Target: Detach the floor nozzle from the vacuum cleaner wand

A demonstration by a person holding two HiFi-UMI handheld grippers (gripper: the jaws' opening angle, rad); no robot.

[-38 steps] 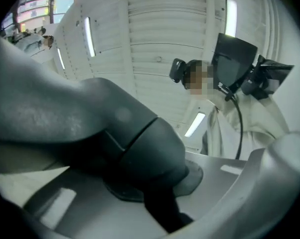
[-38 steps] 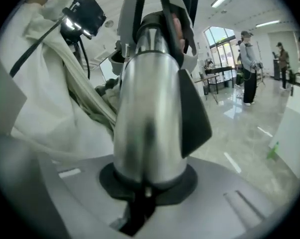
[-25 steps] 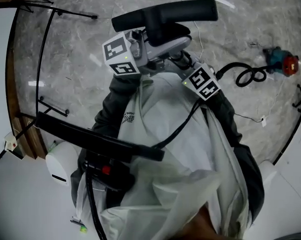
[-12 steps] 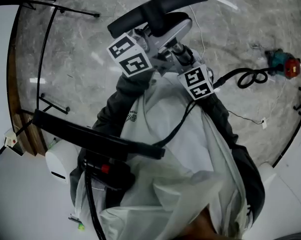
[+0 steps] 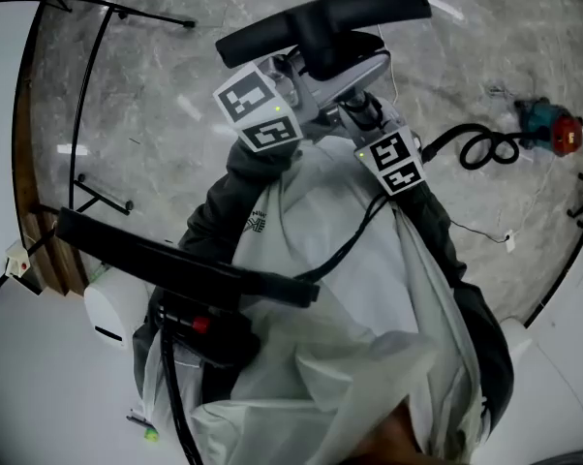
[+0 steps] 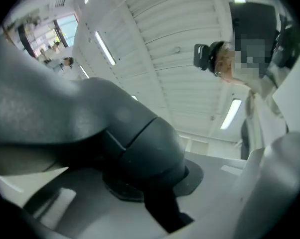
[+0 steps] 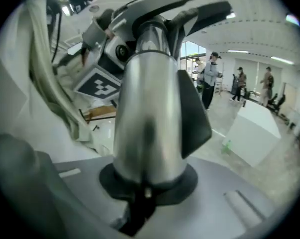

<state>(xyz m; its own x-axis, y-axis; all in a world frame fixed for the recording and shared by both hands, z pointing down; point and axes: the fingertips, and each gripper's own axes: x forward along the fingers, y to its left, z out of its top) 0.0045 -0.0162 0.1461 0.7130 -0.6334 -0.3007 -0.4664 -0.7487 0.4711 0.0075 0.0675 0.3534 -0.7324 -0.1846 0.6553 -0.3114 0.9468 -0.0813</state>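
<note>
Bright ceiling strips (image 6: 104, 48), fisheye-dark corners, close foreground soft, perhaps from nearness

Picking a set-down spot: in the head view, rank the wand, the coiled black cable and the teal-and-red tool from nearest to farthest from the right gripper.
1. wand: top centre, held in the jaws of the right gripper.
2. coiled black cable: on the floor to the right.
3. teal-and-red tool: on the floor, farther right.
</note>
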